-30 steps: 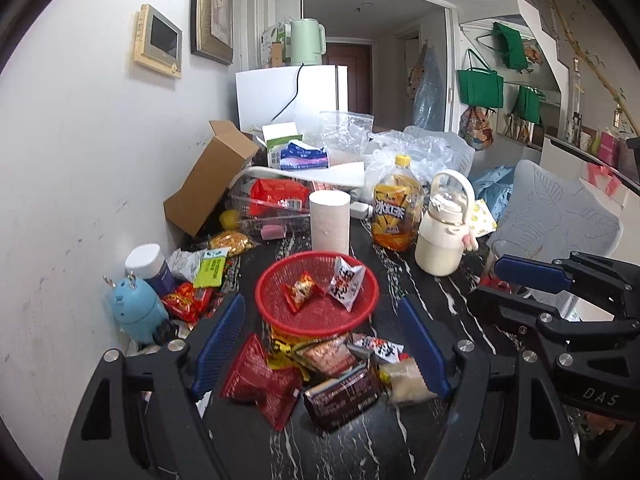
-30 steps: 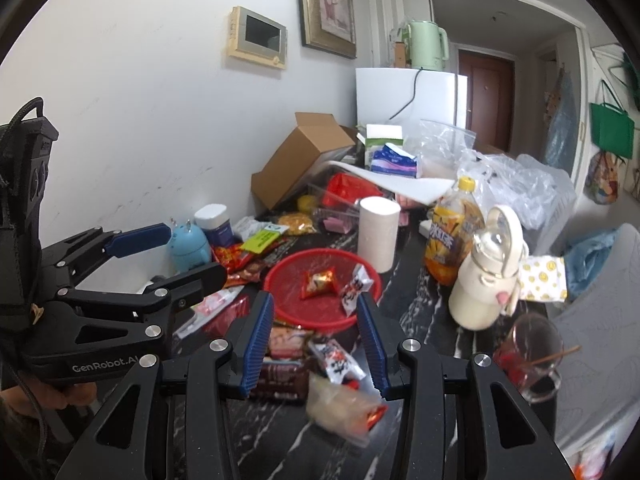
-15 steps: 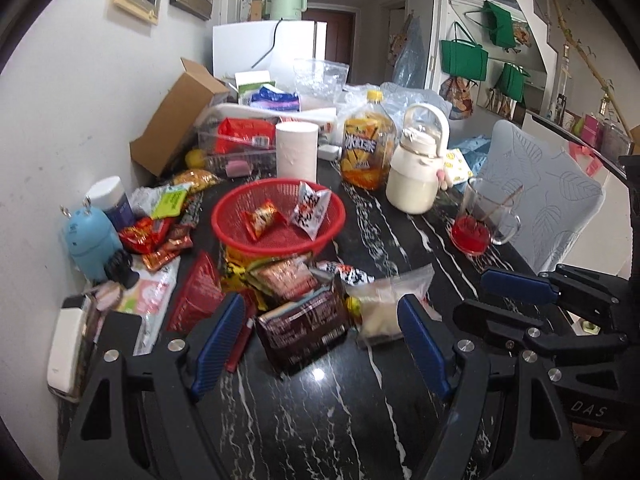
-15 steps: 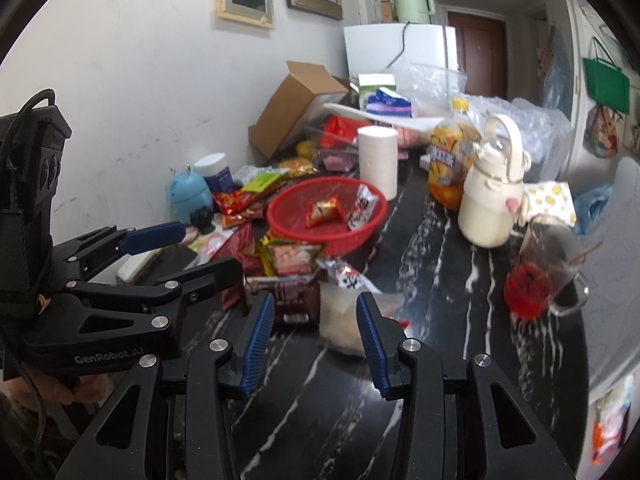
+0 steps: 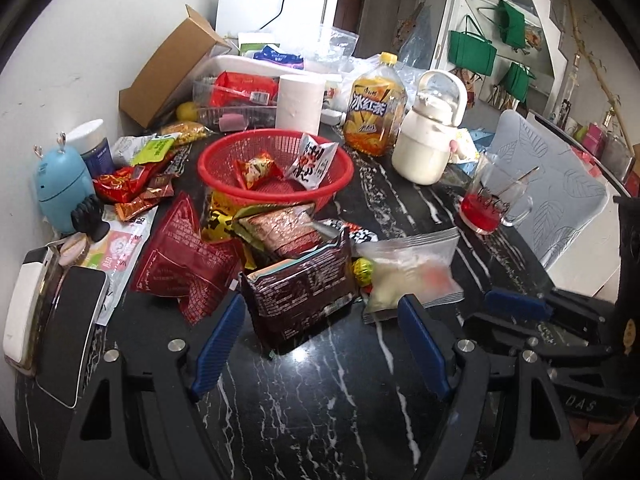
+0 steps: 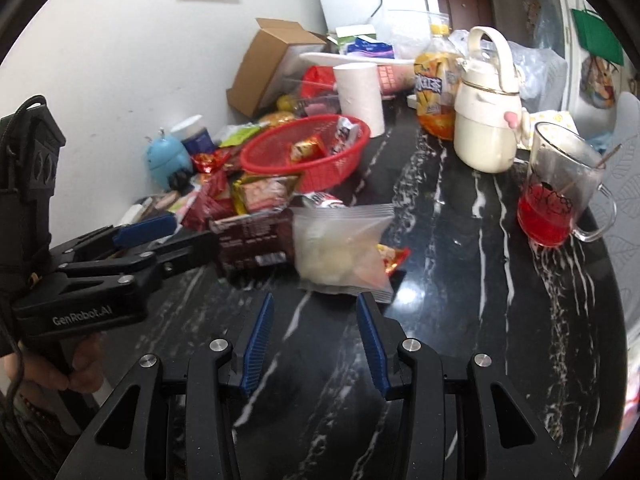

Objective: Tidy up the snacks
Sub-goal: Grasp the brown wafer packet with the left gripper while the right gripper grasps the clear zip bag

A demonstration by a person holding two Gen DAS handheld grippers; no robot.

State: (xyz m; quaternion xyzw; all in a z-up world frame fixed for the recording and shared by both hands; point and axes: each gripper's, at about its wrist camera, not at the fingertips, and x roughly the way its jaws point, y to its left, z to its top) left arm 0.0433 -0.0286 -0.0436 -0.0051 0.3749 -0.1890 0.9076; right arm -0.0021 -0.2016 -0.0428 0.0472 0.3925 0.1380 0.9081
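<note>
A red mesh basket (image 5: 276, 192) (image 6: 308, 164) sits mid-table with two small snack packets inside. In front of it lies a heap of snacks: a dark brown packet (image 5: 300, 292) (image 6: 252, 240), a dark red packet (image 5: 184, 260), a clear-wrapped brown one (image 5: 280, 232) and a cloudy zip bag (image 5: 412, 276) (image 6: 340, 248). My left gripper (image 5: 320, 340) is open, its blue pads on either side of the brown packet's near edge, not touching it. My right gripper (image 6: 316, 336) is open and empty just short of the zip bag; it also shows in the left wrist view (image 5: 516, 304).
On the black marble table (image 5: 320, 400) stand a glass mug of red drink (image 6: 560, 196), a cream jug (image 6: 488, 120), an iced tea bottle (image 5: 374, 112) and a paper roll (image 5: 300, 100). A phone (image 5: 68, 332) and a blue figurine (image 5: 60, 192) lie at left. A cardboard box (image 5: 172, 64) leans at the back.
Both grippers have sunk toward the table and tipped downward, so the snack heap has come close to the fingertips. The jaws of each stand as wide as before.
</note>
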